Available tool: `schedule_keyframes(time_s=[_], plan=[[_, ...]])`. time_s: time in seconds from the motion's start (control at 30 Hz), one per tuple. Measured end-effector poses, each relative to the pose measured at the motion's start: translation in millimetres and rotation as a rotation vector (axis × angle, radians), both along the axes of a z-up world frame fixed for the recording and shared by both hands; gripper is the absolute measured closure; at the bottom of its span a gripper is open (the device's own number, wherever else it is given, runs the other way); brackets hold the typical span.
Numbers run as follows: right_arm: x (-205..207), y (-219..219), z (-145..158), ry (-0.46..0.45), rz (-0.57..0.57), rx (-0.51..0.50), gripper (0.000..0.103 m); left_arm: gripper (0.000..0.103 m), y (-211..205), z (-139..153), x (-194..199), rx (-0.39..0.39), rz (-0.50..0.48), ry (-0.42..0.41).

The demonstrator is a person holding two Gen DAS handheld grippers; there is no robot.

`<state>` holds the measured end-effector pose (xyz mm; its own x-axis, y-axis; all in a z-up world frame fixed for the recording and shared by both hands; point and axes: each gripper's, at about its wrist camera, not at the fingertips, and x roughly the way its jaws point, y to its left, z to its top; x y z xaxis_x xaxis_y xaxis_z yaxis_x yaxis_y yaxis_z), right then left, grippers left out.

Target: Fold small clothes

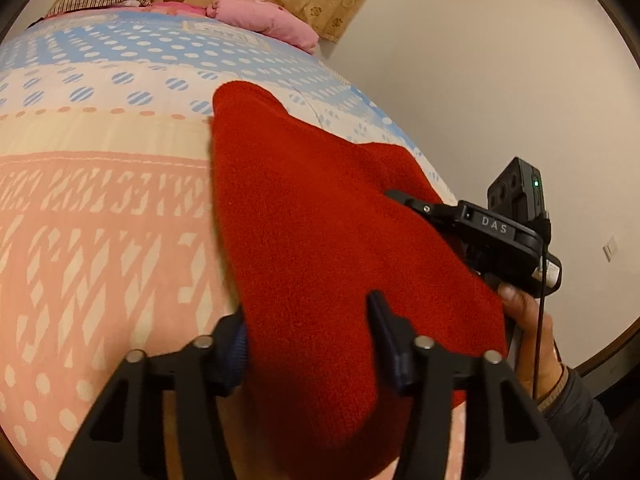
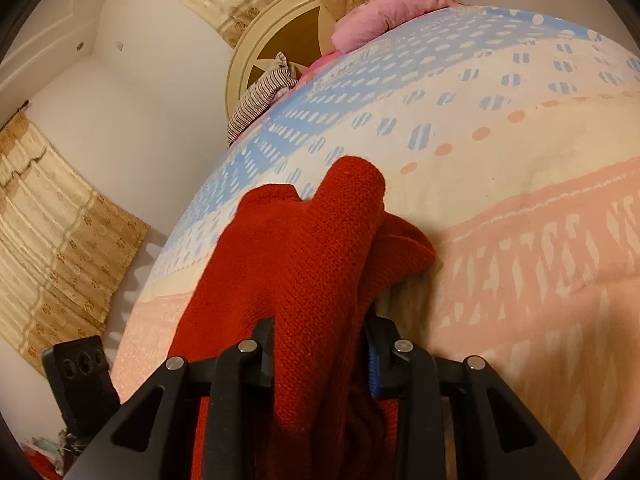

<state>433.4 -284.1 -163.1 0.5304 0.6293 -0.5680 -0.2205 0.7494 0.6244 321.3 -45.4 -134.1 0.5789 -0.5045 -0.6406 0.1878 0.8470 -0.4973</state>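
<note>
Red knit garment (image 1: 320,240) lies on the patterned bedspread (image 1: 100,200), bunched into a thick band, its long axis running from the near edge of the bed toward 12 o'clock, where the pink pillow (image 1: 264,20) sits.

Left gripper (image 1: 312,332): fingers half spread, cloth between them. The blue-padded finger (image 1: 240,344) at 9 o'clock touches the garment's edge; the finger (image 1: 388,340) at 3 o'clock lies on top of the knit. Cannot tell if both pads press.

Right gripper (image 2: 320,344): fingers drawn fairly close, a thick fold of knit filling the gap, both inner faces against the fabric. Reads as a pinch on the garment. In the left wrist view it enters from 3 o'clock with a hand (image 1: 528,320) behind it, biting the side edge further up the band.

Judgement: both grippers hold the near end, the left nearest the hem. The free end lies at 12 o'clock from both, so the fold likely carries the near end away along the long axis. Risk: thick knit slipping from the looser left grip.
</note>
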Motion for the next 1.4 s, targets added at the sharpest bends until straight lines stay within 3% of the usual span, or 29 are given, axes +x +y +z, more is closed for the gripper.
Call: schedule_keyframes(time_s=[0.3, 1.03, 1.4], plan=[[-25.3, -2.9, 19.1, -0.02, -0.002, 0.061, 0.073, 0.066, -5.9, 20.2, -20.9, 0.016, 0.001, -0.048], [-141.4, -68.2, 74.7, -0.134, -0.077, 0.101, 0.073, 0.067, -70.7, 71.5, -90.9, 0.028, -0.169, -0.184], [-190.3, -106.2, 92.4, -0.163, -0.123, 0.08, 0.073, 0.067, -104.9, 76.7, -116.1, 0.072, -0.244, -0.227]])
